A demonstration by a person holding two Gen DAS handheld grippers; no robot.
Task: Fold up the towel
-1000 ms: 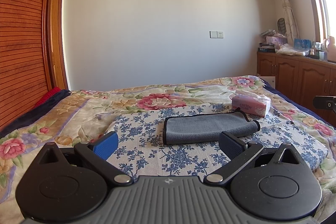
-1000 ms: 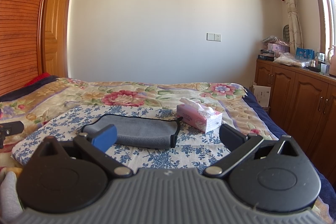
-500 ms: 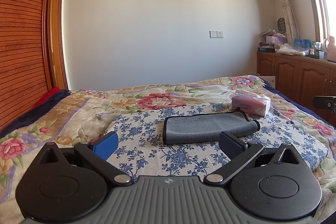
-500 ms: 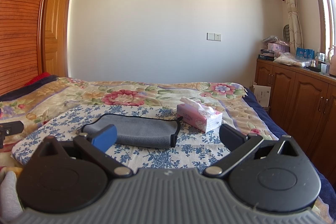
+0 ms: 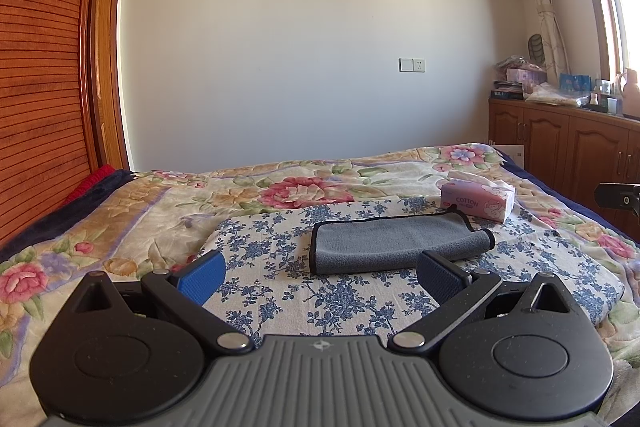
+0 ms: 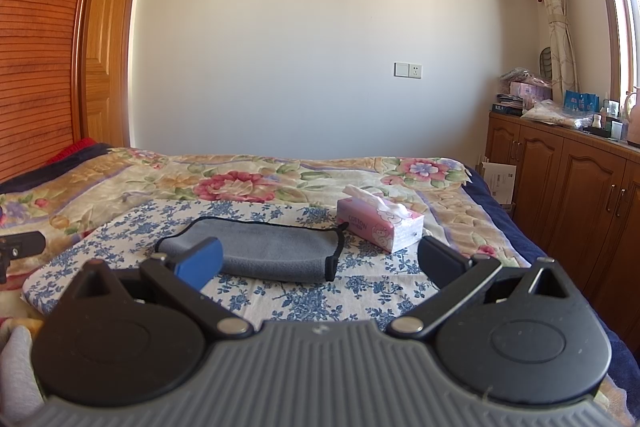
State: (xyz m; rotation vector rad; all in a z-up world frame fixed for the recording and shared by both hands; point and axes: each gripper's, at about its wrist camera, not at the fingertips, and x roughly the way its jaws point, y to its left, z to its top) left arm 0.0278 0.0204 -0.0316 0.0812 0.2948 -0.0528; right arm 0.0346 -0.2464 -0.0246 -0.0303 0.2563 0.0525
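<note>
Left gripper (image 5: 320, 277): jaws stood wide apart with nothing between them; it was held above the near part of the blue-flowered cloth, clear of the towel.
Right gripper (image 6: 320, 263): jaws stood wide apart and empty; its blue left pad (image 6: 199, 264) overlapped the towel's near edge in the right wrist view, but contact could not be confirmed.
Towel (image 5: 396, 241): grey with dark piping, lay folded into a long flat band on the blue-flowered cloth, ahead of both grippers; its right end was doubled over and a small corner stuck up near the tissue box.
Blue-flowered cloth (image 5: 280, 275): white with blue sprigs, was spread flat on the bed beneath the towel.
Tissue box (image 6: 380, 225): pink, stood just beyond the towel's right end, with a tissue protruding from the top.
Bed cover (image 5: 152, 211): cream quilt with large pink flowers, lay under the cloth.
Cabinets (image 6: 568, 187): brown wood, stood along the right wall, with clutter on top.
</note>
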